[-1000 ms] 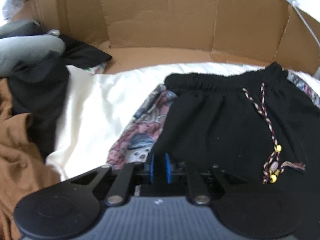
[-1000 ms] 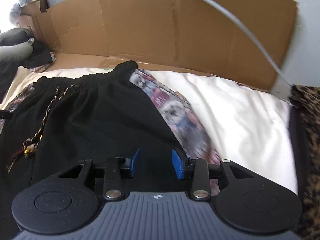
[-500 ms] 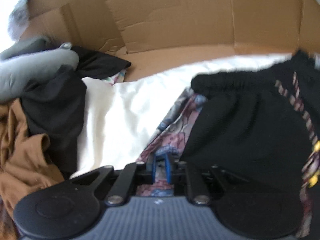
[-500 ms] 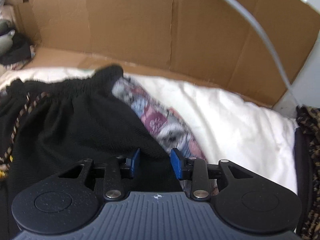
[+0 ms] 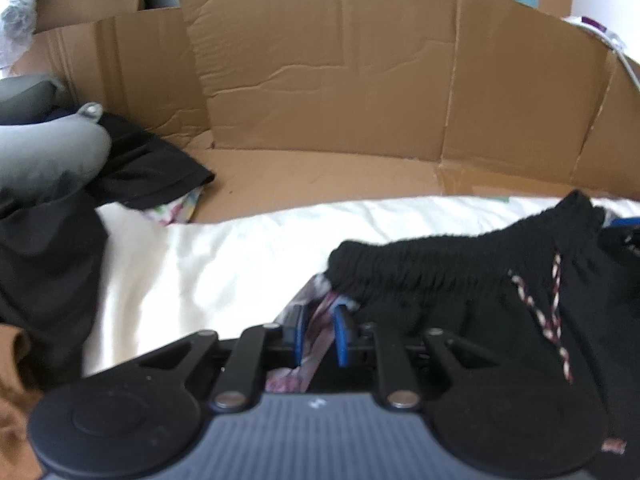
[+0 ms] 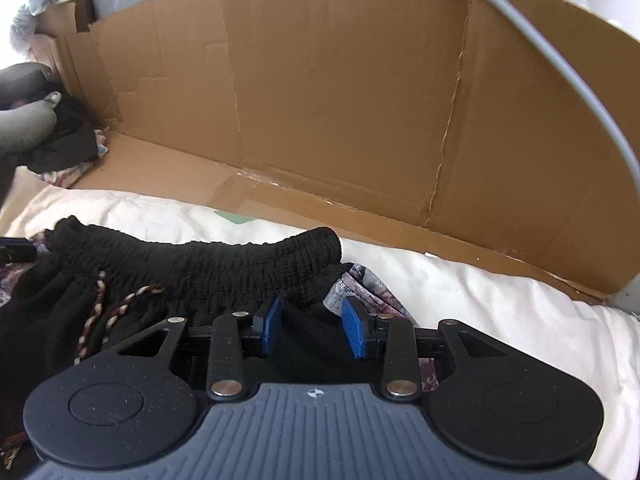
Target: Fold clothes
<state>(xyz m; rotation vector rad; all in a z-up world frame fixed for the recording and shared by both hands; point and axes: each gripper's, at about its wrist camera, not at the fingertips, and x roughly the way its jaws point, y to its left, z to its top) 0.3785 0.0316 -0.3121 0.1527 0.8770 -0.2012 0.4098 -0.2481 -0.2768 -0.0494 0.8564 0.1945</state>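
Black shorts (image 5: 460, 320) with an elastic waistband and a braided drawstring (image 5: 554, 320) lie on a cream sheet (image 5: 208, 276), over a patterned cloth (image 5: 320, 320). My left gripper (image 5: 319, 332) sits at the waistband's left corner, its blue pads nearly together with a strip of patterned cloth pinched between them. In the right wrist view the shorts (image 6: 224, 272) run leftward. My right gripper (image 6: 312, 326) stands open at the waistband's right corner, with black fabric between its pads and the patterned cloth (image 6: 364, 288) just right of them.
A cardboard wall (image 5: 328, 80) and its flap (image 5: 320, 176) fence the far side. At the far left lies a pile of grey (image 5: 40, 152), black (image 5: 132, 168) and brown (image 5: 12, 420) clothes. A grey cable (image 6: 560, 72) arcs over the cardboard at right.
Both grippers have moved forward along the shorts to the waistband corners. The left pads now have the patterned cloth between them and stand slightly wider. The right pads' gap looks unchanged.
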